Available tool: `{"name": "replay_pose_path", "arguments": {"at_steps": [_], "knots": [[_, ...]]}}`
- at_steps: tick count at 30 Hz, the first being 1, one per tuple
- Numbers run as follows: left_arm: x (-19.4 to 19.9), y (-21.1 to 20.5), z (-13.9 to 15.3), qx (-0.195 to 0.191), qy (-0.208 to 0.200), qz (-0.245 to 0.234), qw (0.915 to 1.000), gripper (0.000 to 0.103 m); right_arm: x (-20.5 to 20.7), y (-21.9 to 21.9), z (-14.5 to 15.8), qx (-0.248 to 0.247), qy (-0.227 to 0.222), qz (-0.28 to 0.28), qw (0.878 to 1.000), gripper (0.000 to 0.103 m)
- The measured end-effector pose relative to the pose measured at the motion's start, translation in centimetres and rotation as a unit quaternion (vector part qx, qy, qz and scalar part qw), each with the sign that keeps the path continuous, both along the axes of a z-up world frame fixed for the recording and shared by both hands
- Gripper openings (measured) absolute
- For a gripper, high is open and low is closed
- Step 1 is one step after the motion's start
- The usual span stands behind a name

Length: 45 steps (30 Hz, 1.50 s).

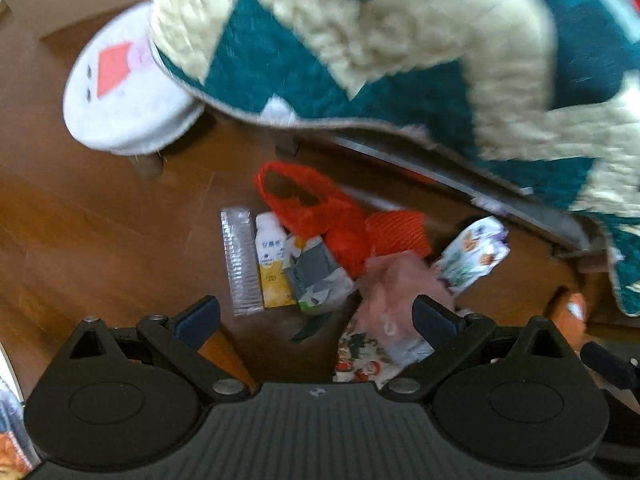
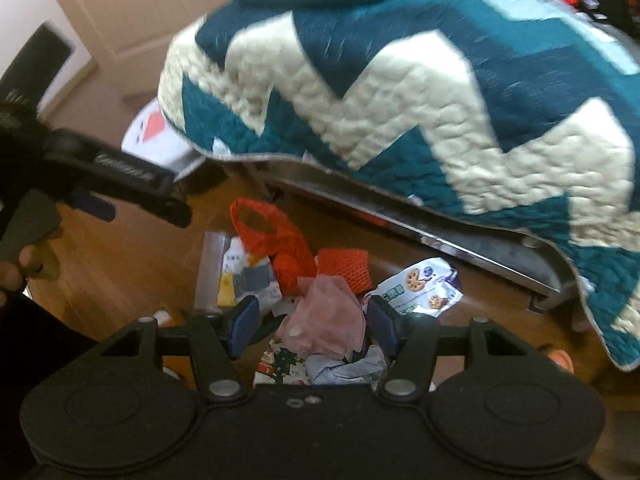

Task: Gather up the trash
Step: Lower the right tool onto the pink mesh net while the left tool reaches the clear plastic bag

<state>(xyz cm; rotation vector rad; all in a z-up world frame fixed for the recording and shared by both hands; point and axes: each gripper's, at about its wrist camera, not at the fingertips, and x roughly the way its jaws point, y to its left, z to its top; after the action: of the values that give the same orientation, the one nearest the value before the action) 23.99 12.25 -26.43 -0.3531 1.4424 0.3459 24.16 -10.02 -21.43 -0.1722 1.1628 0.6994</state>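
A pile of trash lies on the wood floor beside the bed: a red plastic bag (image 1: 316,208) (image 2: 276,240), an orange foam net (image 1: 398,230) (image 2: 344,266), a clear ribbed sleeve (image 1: 240,260), a yellow-white drink pouch (image 1: 274,264), a grey-white wrapper (image 1: 316,276), a pink crumpled bag (image 1: 394,292) (image 2: 328,316), a white snack packet (image 1: 474,258) (image 2: 420,286) and printed paper (image 2: 282,364). My left gripper (image 1: 316,316) is open above the pile. My right gripper (image 2: 316,324) is open, with its fingers on either side of the pink bag.
A teal and cream quilt (image 1: 400,60) (image 2: 400,120) hangs over the bed's metal frame (image 2: 460,236) above the trash. A round white stool (image 1: 120,92) stands at the left. The left hand-held gripper (image 2: 120,184) shows at the left in the right wrist view.
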Motion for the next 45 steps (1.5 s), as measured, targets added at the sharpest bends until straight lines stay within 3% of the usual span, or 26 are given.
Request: {"name": "replay_pose_path", "arguments": {"at_steps": [4,9,17,24,31,38,40,43,45], "knots": [[1.9,1.5,-4.5,-0.012,0.045,0.027,0.9985,0.103,1.7,1.8,-4.3,-0.021,0.019,0.024,0.999,0.060],[3.6,2.6,-8.7,-0.019,0.069,0.034,0.9969,0.103,2.6,3.7,-9.2,-0.043,0.039,0.054,0.997,0.060],[4.8,1.2,-16.4,-0.052,0.132,0.045,0.9889,0.103,3.4,6.7,-15.8,-0.062,0.063,0.081,0.993,0.060],[4.8,0.2,-21.4,-0.059,0.166,0.053,0.9829,0.102,3.1,7.8,-19.6,-0.081,0.072,0.093,0.990,0.060],[4.7,0.0,-23.7,-0.071,0.177,0.065,0.9796,0.102,3.1,8.9,-22.0,-0.096,0.067,0.095,0.989,0.060],[4.7,0.1,-25.1,-0.087,0.183,0.078,0.9762,0.078,3.4,9.0,-23.3,-0.102,0.060,0.084,0.989,0.057],[4.5,0.2,-25.4,-0.087,0.184,0.079,0.9758,0.075,3.4,9.0,-23.4,-0.104,0.057,0.081,0.990,0.056],[4.6,0.2,-25.5,-0.088,0.179,0.076,0.9771,0.062,3.6,8.8,-23.4,-0.102,0.052,0.080,0.990,0.052],[4.6,0.1,-25.4,-0.096,0.176,0.078,0.9767,0.053,3.6,8.9,-23.4,-0.107,0.049,0.082,0.990,0.019]]}}
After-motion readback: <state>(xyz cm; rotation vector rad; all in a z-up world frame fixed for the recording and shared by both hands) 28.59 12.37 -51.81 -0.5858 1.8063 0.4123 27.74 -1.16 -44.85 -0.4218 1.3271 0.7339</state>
